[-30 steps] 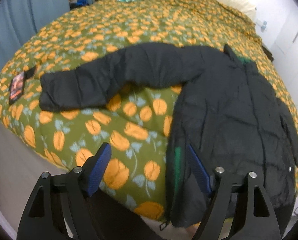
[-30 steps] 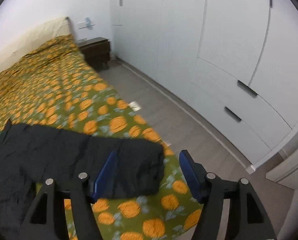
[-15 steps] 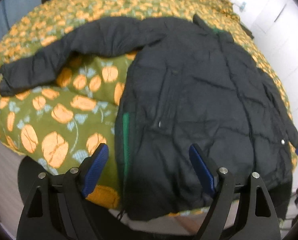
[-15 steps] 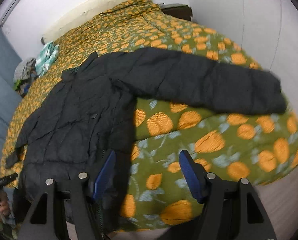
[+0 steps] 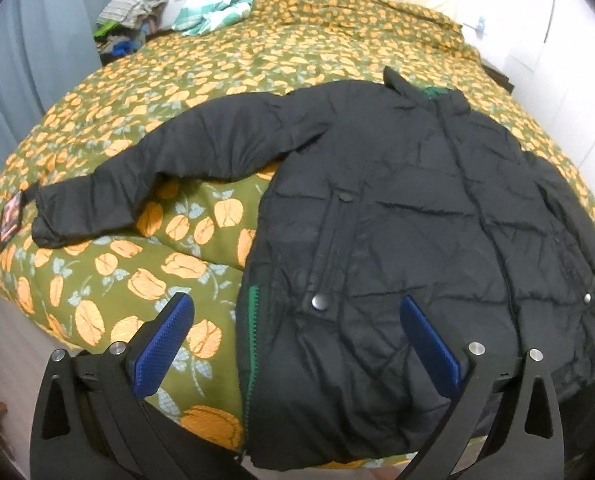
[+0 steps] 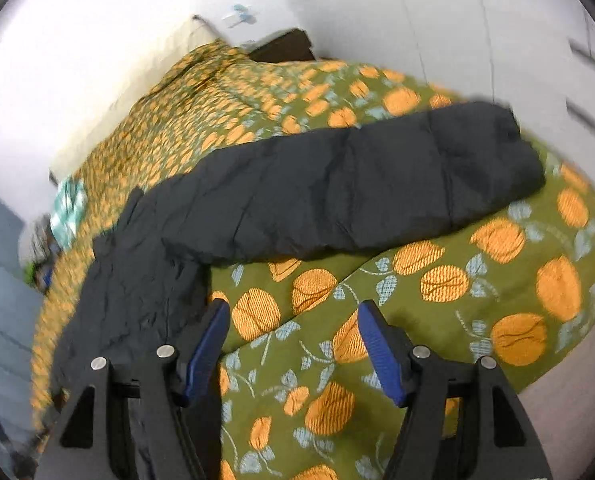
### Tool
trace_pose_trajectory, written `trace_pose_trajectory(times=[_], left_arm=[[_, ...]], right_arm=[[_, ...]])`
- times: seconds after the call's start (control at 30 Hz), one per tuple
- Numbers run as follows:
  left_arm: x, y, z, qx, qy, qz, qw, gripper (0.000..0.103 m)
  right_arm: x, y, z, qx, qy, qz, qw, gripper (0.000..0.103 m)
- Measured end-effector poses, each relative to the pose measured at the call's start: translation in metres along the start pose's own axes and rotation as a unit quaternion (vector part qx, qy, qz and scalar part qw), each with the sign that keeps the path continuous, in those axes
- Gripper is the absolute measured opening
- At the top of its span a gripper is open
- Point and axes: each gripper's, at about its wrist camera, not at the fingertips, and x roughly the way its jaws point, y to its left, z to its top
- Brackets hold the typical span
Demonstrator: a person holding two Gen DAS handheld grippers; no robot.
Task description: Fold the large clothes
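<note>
Left gripper jaws opening wider; right gripper now lower, nearer jacket sleeve

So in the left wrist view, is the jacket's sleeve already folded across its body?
No, the sleeve lies stretched out sideways from the black jacket onto the floral bedspread.

No readable text anywhere, small red-and-black tag by the sleeve cuff too blurred

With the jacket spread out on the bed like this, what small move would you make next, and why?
Probably lower the left tool onto the hem of the black jacket below it. Its jaws are opening with nothing between them, and the jacket lies flat on the bedspread, both sleeves out. The right tool is open and empty over bare bedspread beside the jacket's side.
</note>
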Motion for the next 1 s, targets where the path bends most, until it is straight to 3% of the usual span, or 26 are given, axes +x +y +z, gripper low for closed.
trace_pose_trajectory(times=[0.23,0.43,0.47,0.5,0.53,0.63,0.73,0.8,0.9,0.93,1.0], left_arm=[[-0.008,0.010,0.001,-0.030,-0.005,0.003,0.9995,0.102],[0.001,0.019,-0.005,-0.047,0.013,0.011,0.9987,0.102],[0.002,0.020,-0.006,-0.049,0.016,0.010,0.9986,0.102],[0.003,0.020,-0.007,-0.049,0.018,0.010,0.9986,0.102],[0.003,0.019,-0.008,-0.048,0.019,0.010,0.9986,0.102],[0.001,0.018,-0.009,-0.042,0.016,0.013,0.9989,0.102],[0.002,0.016,-0.010,-0.038,0.015,0.014,0.9991,0.102],[0.004,0.015,-0.010,-0.038,0.017,0.011,0.9991,0.102],[0.004,0.013,-0.009,-0.043,0.015,0.004,0.9990,0.102],[0.004,0.013,-0.009,-0.044,0.014,0.001,0.9989,0.102],[0.002,0.012,-0.010,-0.041,0.013,-0.003,0.9991,0.102]], right_arm=[[0.044,-0.063,0.037,0.150,-0.013,-0.003,0.989,0.068],[0.054,-0.100,0.047,0.275,-0.069,-0.015,0.959,0.067],[0.054,-0.100,0.051,0.272,-0.080,-0.026,0.958,0.064],[0.054,-0.097,0.055,0.263,-0.087,-0.041,0.960,0.046],[0.051,-0.090,0.061,0.237,-0.099,-0.064,0.964,0.021],[0.031,-0.034,0.085,0.074,-0.150,-0.103,0.980,0.014],[0.004,0.043,0.090,-0.087,-0.186,-0.097,0.974,0.012],[-0.011,0.098,0.082,-0.190,-0.202,-0.080,0.957,0.012],[-0.030,0.163,0.057,-0.315,-0.218,-0.046,0.923,0.012],[-0.037,0.194,0.038,-0.374,-0.220,-0.027,0.901,0.012],[-0.043,0.227,0.011,-0.439,-0.214,0.000,0.873,0.012]])
